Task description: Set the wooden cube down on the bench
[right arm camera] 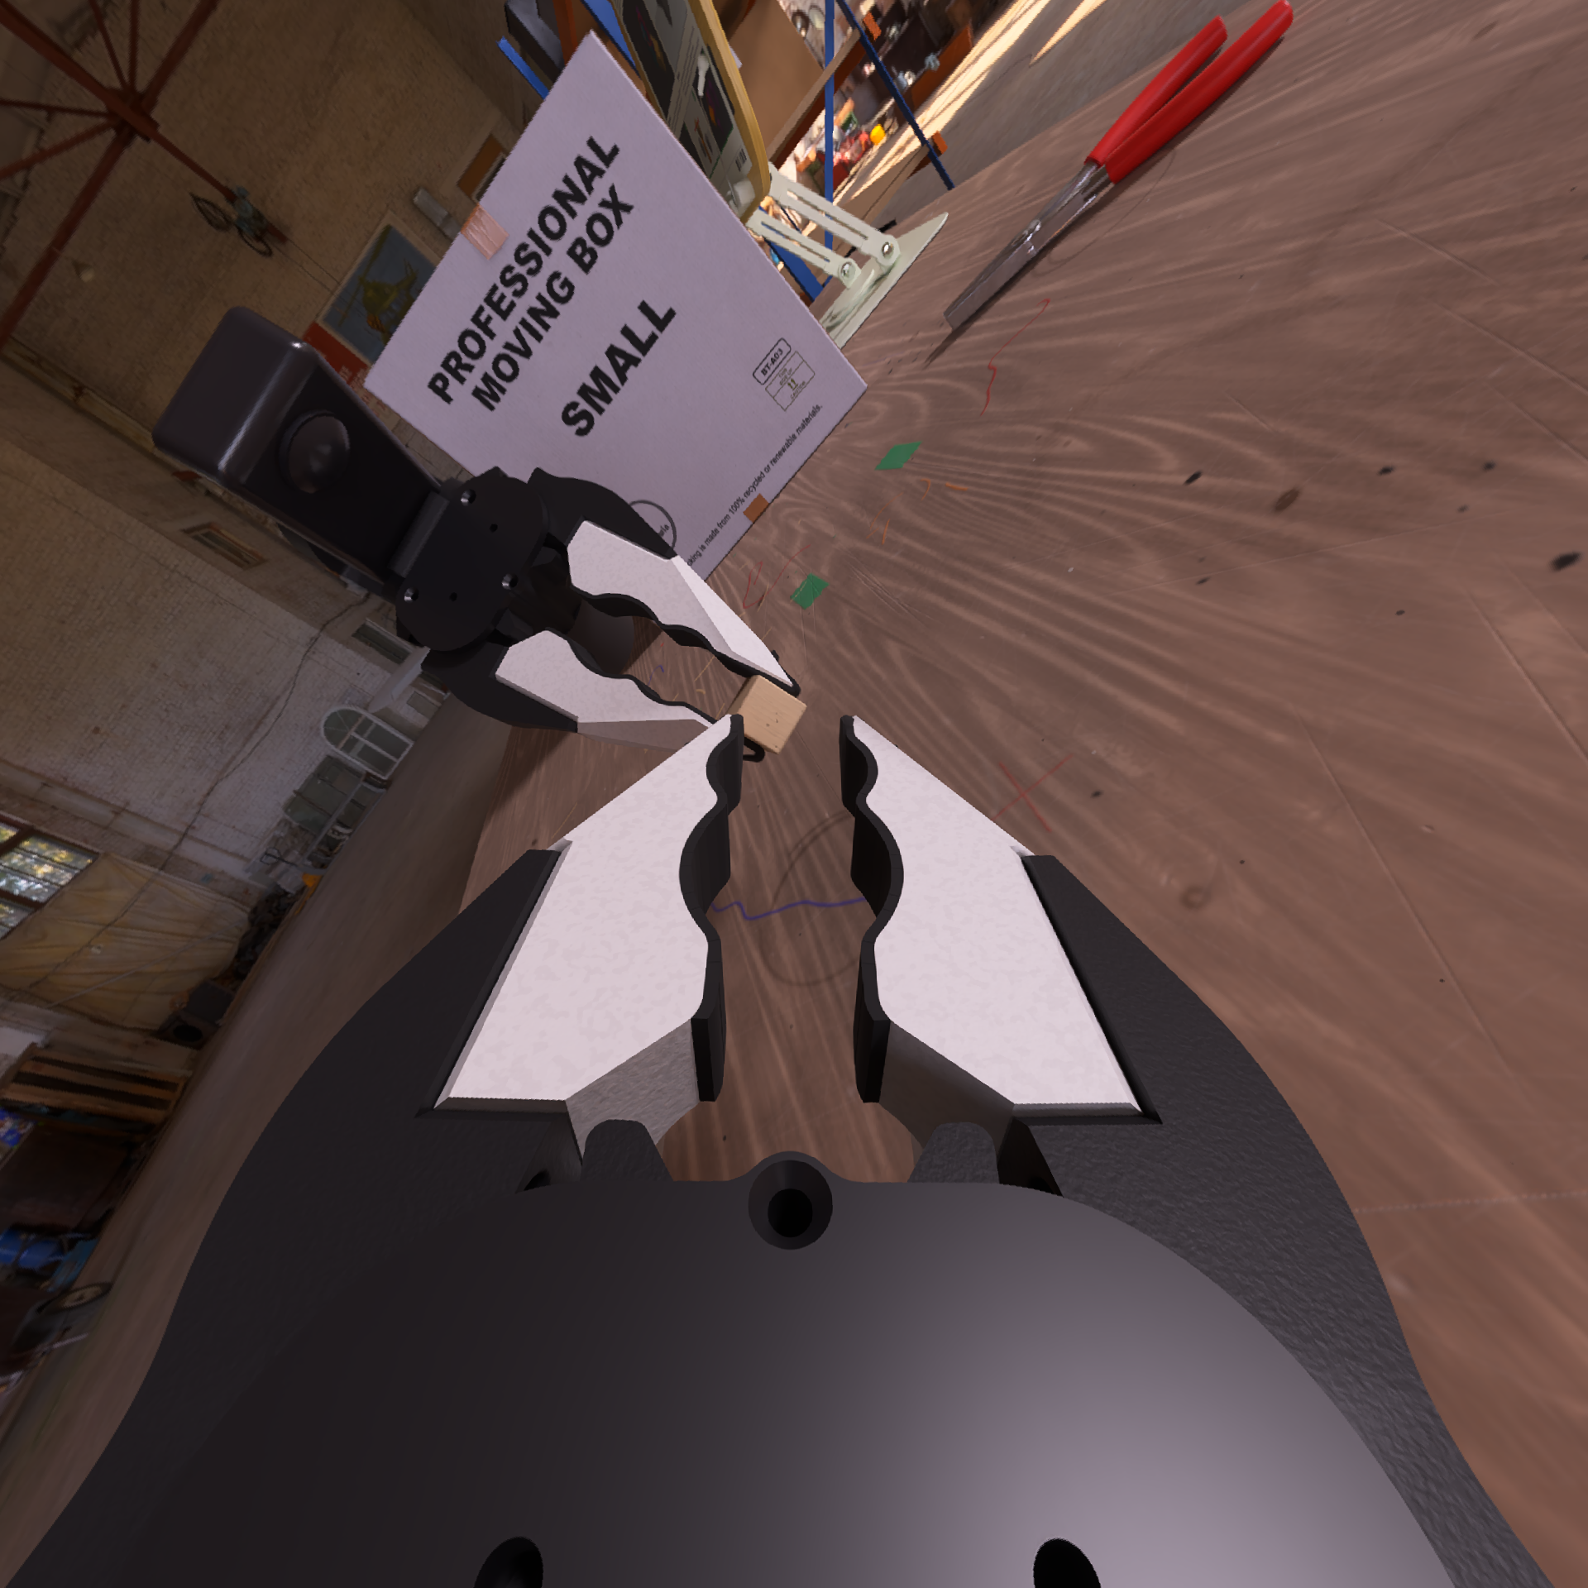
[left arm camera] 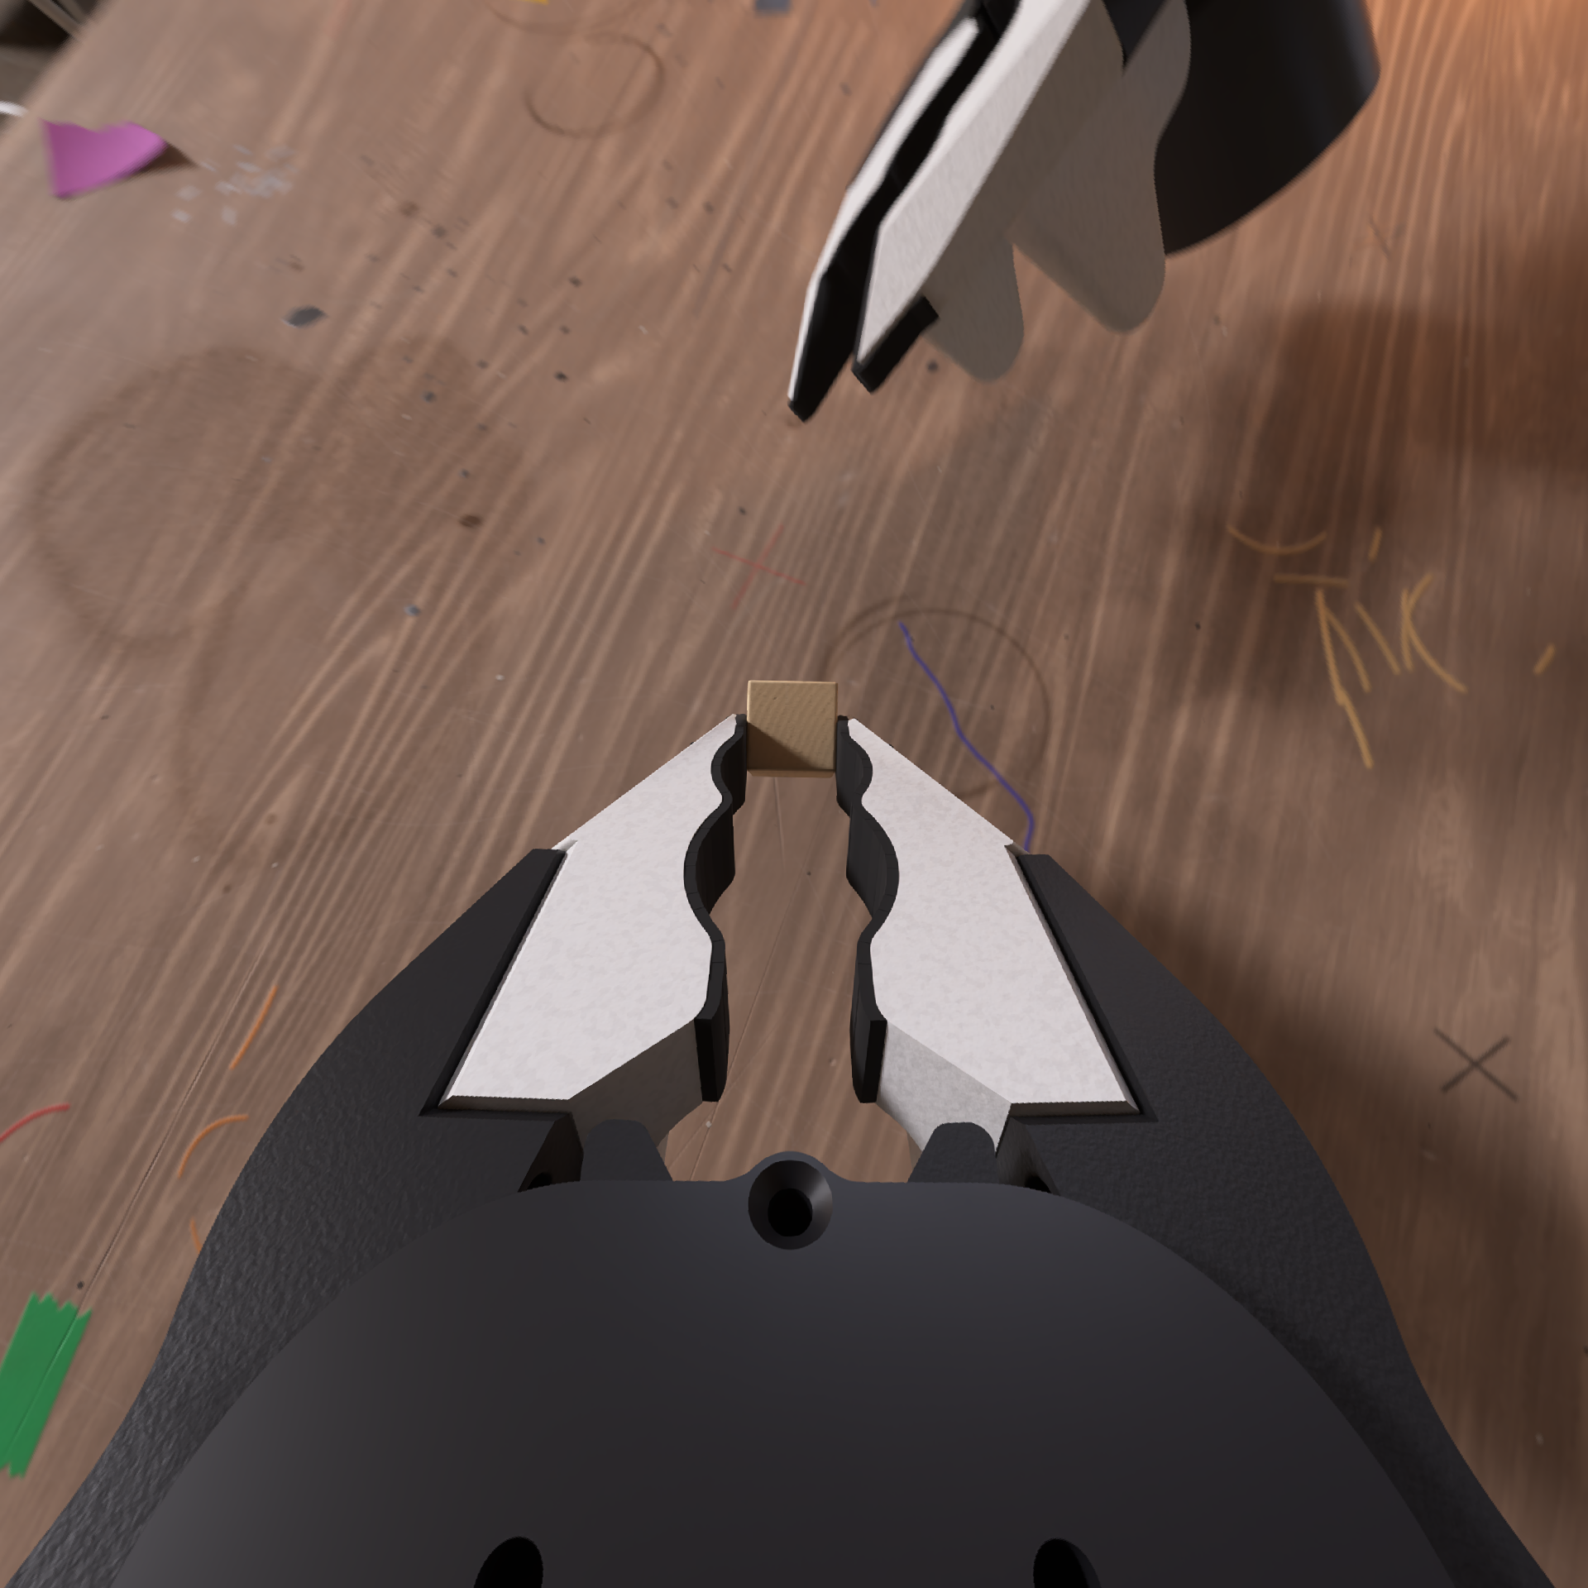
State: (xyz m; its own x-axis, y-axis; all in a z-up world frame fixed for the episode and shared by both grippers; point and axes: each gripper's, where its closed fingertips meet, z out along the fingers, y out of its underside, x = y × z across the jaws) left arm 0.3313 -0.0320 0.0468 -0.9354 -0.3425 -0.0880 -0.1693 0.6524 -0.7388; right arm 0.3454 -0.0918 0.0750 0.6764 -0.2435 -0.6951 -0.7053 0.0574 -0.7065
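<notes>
A small wooden cube point(left arm camera: 790, 729) is pinched between the fingertips of my left gripper point(left arm camera: 791, 739), which is shut on it just above the brown wooden bench point(left arm camera: 387, 601). I cannot tell whether the cube touches the bench. In the right wrist view the left gripper point(right arm camera: 749, 703) reaches in from the left with the cube point(right arm camera: 776, 722) at its tips. My right gripper point(right arm camera: 790, 726) is open and empty, its tips right beside the cube. It also hangs over the bench in the left wrist view point(left arm camera: 829, 387), beyond the cube.
A white cardboard box point(right arm camera: 619, 326) stands behind the left gripper. A red-handled tool point(right arm camera: 1151, 137) lies far off on the bench point(right arm camera: 1246, 687). A purple scrap point(left arm camera: 94, 155), green tape point(left arm camera: 39, 1366) and thread bits lie scattered. The bench edge runs at the left point(right arm camera: 481, 825).
</notes>
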